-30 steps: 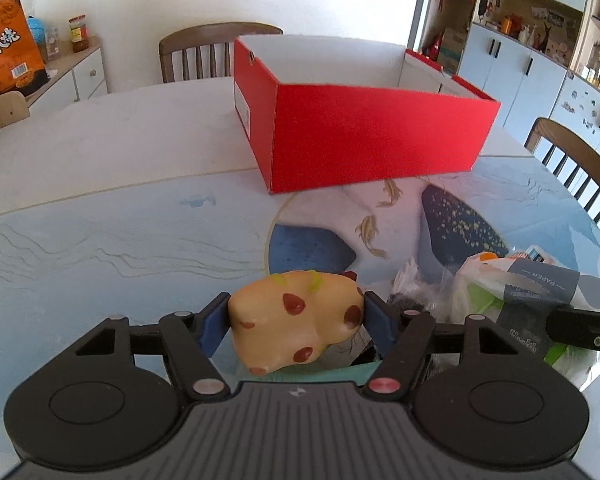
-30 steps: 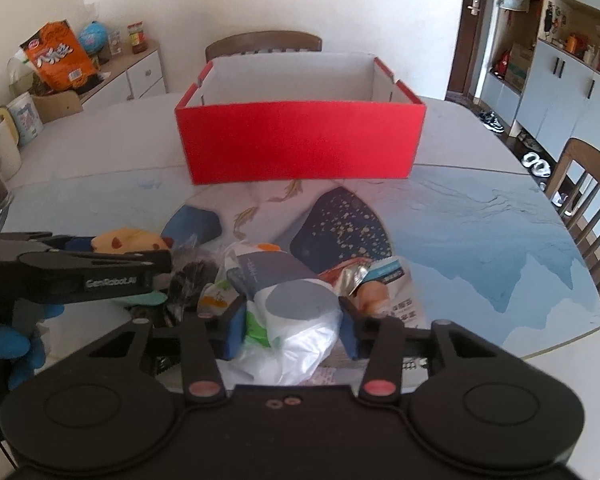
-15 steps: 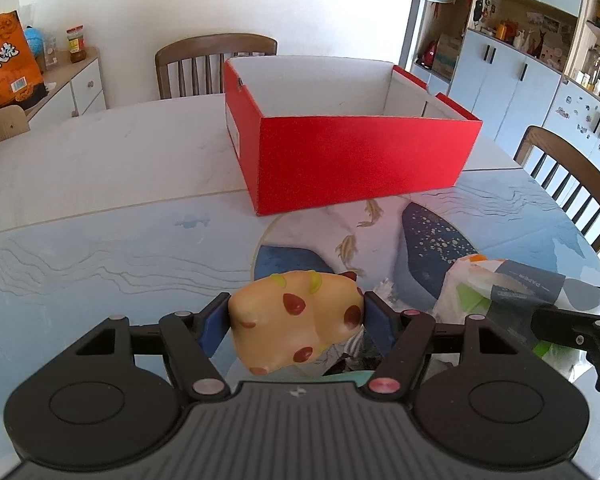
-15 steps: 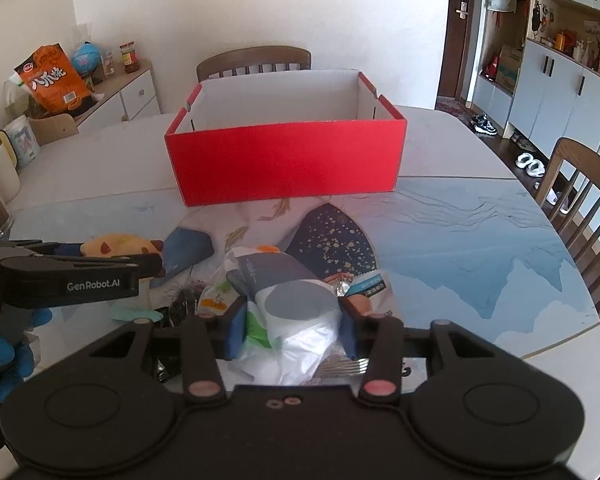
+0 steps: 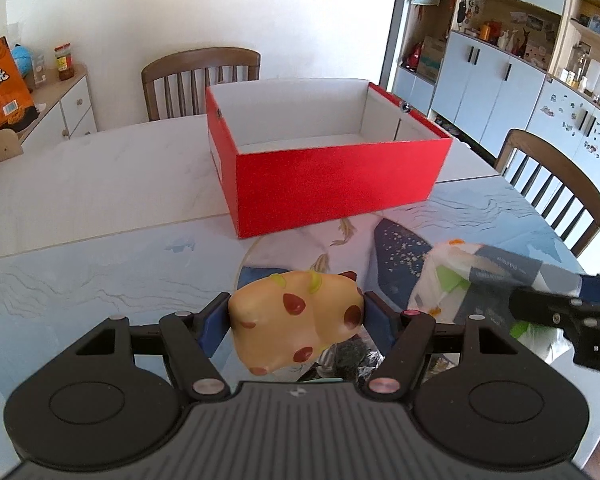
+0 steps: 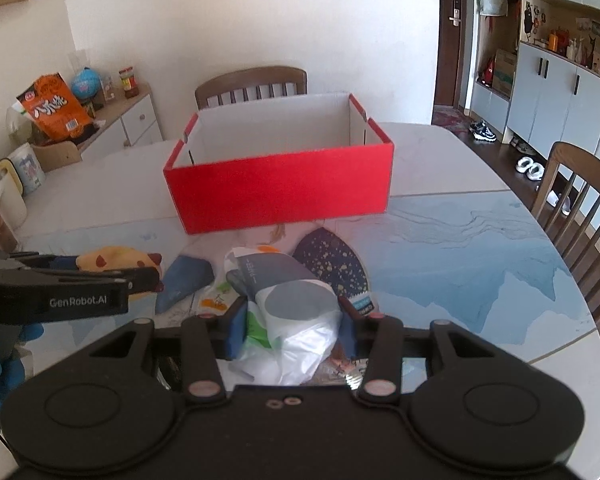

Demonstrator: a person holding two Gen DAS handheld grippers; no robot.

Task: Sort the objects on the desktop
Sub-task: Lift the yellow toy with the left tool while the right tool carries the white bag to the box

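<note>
Left gripper (image 5: 296,322) is clamped on a yellow squishy toy (image 5: 296,320) dotted with brown spots, its blue pads pressing both sides and the toy lifted clear of the table (image 5: 100,184). Right gripper (image 6: 290,328) pinches a white plastic packet (image 6: 296,312) with grey and green print, also off the surface. Both hang over the near edge of the patterned mat (image 6: 460,248). At the mat's far edge, straight ahead, stands an open red box (image 6: 280,178) with a white inside.

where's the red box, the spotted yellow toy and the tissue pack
red box (image 5: 332,184): left wrist view, front wall
spotted yellow toy (image 5: 296,320): left wrist view, middle of its body
tissue pack (image 6: 292,304): right wrist view, grey patch on the wrapper
</note>
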